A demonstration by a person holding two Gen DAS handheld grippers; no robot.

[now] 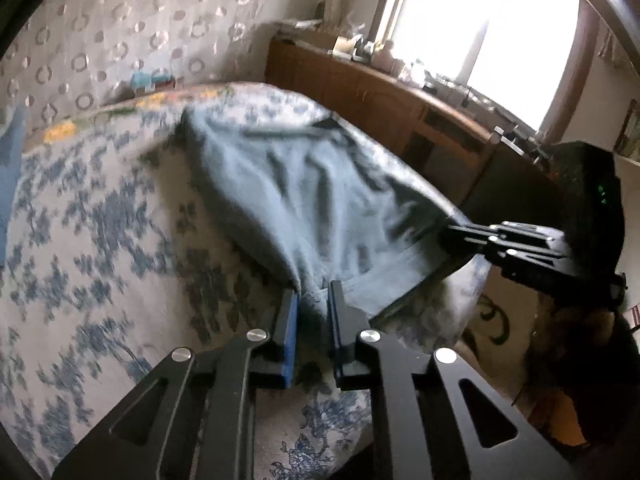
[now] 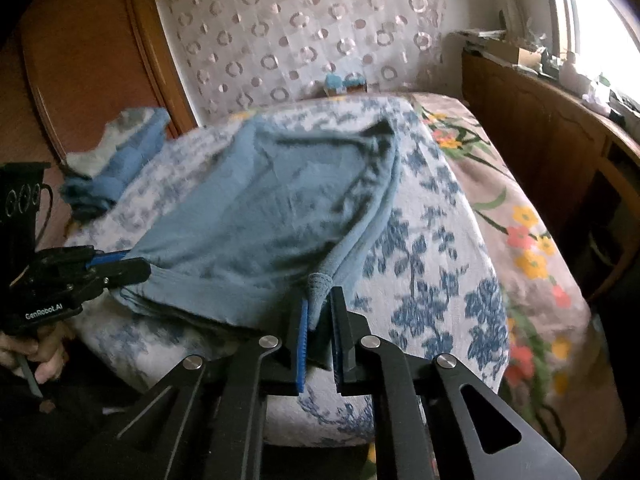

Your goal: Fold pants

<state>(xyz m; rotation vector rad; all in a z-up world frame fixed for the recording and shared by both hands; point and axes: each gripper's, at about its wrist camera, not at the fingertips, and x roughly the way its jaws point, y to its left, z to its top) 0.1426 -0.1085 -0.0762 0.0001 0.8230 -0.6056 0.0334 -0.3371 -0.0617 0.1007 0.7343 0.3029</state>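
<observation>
with my left tongs (image 1: 313, 300) and right tongs (image 2: 319, 304) each clamped on a near corner of the pants (image 2: 256, 208) on the bed (image 2: 432, 240), i should lift evenly and keep the edge taut.

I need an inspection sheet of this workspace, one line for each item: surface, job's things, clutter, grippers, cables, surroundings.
Surface: bed with a white and blue floral cover; a pink flowered sheet shows at its window side.
Job's things: blue pants lie spread on the cover, held at two points of the near edge.
Clutter: another blue cloth bunched at the far side of the bed.
Grippers: left gripper has its jaws shut on the pants; right gripper has its jaws shut on the pants.
Cables: nothing seen.
Surroundings: patterned curtain, wooden cabinet with small items on top, bright window.
</observation>
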